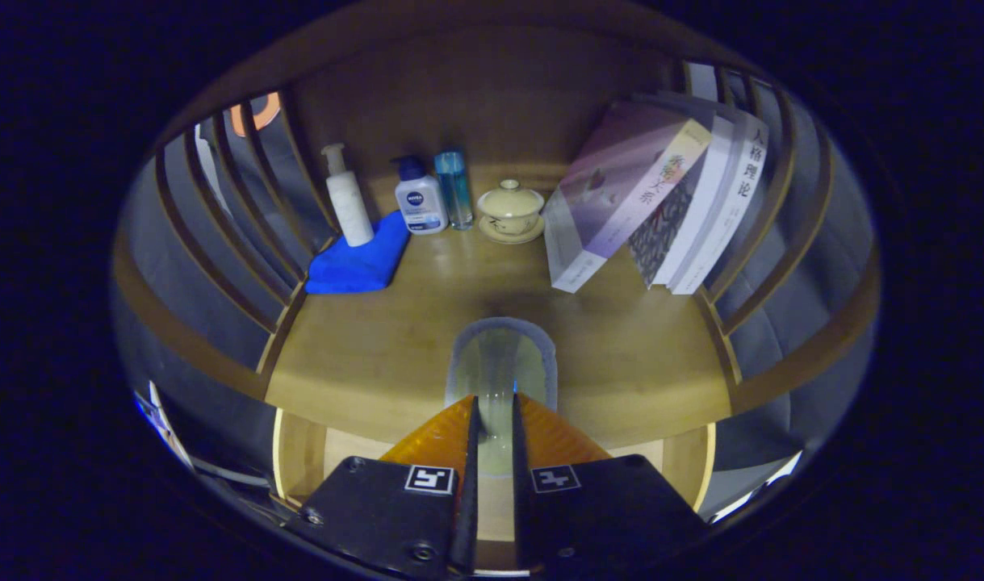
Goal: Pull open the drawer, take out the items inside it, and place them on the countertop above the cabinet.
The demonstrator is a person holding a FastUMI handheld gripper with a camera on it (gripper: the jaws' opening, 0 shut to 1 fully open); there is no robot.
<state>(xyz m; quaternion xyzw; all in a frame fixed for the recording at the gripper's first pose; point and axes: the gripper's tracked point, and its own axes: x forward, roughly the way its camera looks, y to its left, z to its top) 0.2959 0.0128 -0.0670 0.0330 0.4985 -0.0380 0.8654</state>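
Observation:
My gripper is shut on a clear glass cup, whose rim rises just ahead of the orange fingers. The cup's lower part sits pinched in the narrow gap between them. It hangs over the front part of the wooden countertop; whether its base touches the wood is hidden. Below the countertop's front edge, the open drawer shows its pale inner walls on both sides of my fingers. Its contents are hidden behind the gripper body.
Along the back of the countertop stand a white pump bottle, a blue-capped white bottle, a slim blue bottle and a lidded cream cup on a saucer. A blue cloth lies left. Leaning books fill the right. Curved wooden slats flank both sides.

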